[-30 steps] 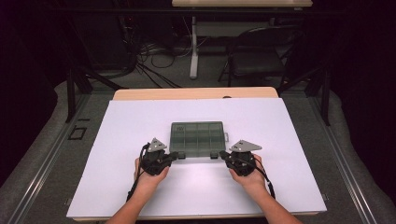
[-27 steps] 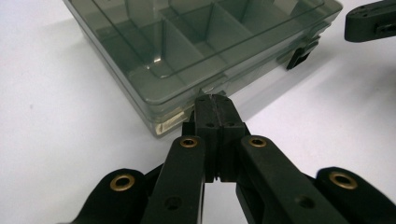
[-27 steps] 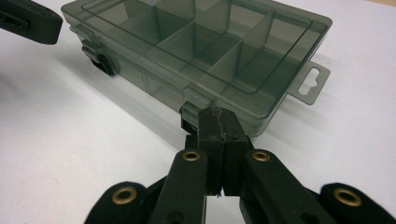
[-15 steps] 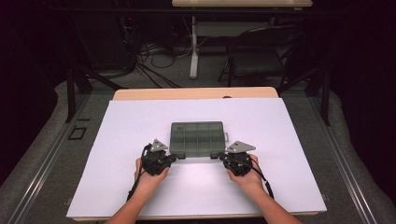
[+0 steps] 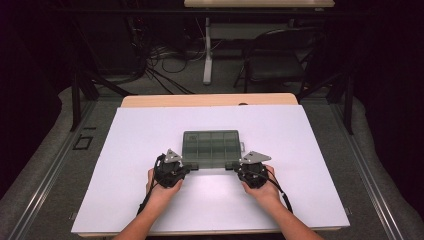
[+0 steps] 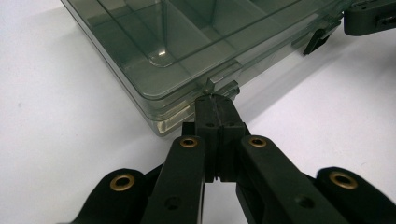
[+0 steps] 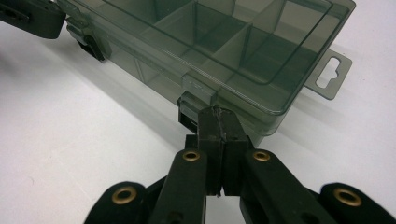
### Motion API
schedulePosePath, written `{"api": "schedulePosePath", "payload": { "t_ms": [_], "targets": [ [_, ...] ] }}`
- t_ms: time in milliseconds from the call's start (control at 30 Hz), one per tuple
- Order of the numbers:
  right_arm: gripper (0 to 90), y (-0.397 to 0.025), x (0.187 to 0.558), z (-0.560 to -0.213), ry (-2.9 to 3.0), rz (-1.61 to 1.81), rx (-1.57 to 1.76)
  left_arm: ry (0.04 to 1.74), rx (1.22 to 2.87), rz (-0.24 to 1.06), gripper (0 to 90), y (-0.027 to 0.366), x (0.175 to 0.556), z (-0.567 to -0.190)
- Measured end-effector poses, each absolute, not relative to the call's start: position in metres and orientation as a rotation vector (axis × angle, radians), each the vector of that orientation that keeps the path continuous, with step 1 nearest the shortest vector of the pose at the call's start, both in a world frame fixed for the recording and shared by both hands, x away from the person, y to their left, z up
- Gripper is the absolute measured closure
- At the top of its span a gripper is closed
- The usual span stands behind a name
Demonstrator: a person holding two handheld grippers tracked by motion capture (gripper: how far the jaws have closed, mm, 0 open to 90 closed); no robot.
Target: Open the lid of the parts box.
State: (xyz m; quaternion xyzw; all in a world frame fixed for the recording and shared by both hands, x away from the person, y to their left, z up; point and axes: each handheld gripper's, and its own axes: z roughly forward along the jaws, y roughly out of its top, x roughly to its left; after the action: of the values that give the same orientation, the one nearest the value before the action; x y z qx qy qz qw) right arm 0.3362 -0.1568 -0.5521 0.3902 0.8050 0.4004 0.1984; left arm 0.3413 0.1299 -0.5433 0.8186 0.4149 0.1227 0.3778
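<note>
High view: a clear, smoke-tinted box (image 5: 211, 146) is seen lying flat on the white table (image 5: 125, 145), lid down, its long axis running from the left gripper (image 5: 186, 167) to the right gripper (image 5: 231, 166). The latched front edge is turned toward both grippers, and a hang tab (image 7: 330, 73) juts from the short end beyond the right gripper, on its outer side. In the left gripper view the jaws are pressed together with no gap, their tips touching a latch (image 6: 223, 87) near the box's corner; nothing is gripped between them. In the right gripper view the jaws are likewise closed on nothing, tips set against the other latch (image 7: 196, 100), directly ahead. Divided compartments are visible through the lid.
</note>
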Motion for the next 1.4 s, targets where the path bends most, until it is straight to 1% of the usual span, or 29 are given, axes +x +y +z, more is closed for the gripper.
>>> {"api": "schedulePosePath", "payload": {
  "t_ms": [633, 933, 1067, 1400],
  "targets": [
    [89.9, -0.157, 0.336, -0.551, 2.241, 1.14, 1.091, 1.064, 2.074, 0.306, 90.0, 0.131, 0.342, -0.543],
    [89.5, -0.159, 0.336, -0.543, 2.191, 1.194, 1.087, 1.054, 1.998, 0.332, 90.0, 0.136, 0.34, -0.534],
    [89.4, -0.159, 0.336, -0.543, 2.178, 1.198, 1.101, 1.065, 1.985, 0.355, 90.0, 0.138, 0.34, -0.532],
    [89.5, -0.165, 0.339, -0.537, 2.143, 1.21, 1.131, 1.099, 1.955, 0.362, 90.0, 0.14, 0.343, -0.532]
  ]
}}
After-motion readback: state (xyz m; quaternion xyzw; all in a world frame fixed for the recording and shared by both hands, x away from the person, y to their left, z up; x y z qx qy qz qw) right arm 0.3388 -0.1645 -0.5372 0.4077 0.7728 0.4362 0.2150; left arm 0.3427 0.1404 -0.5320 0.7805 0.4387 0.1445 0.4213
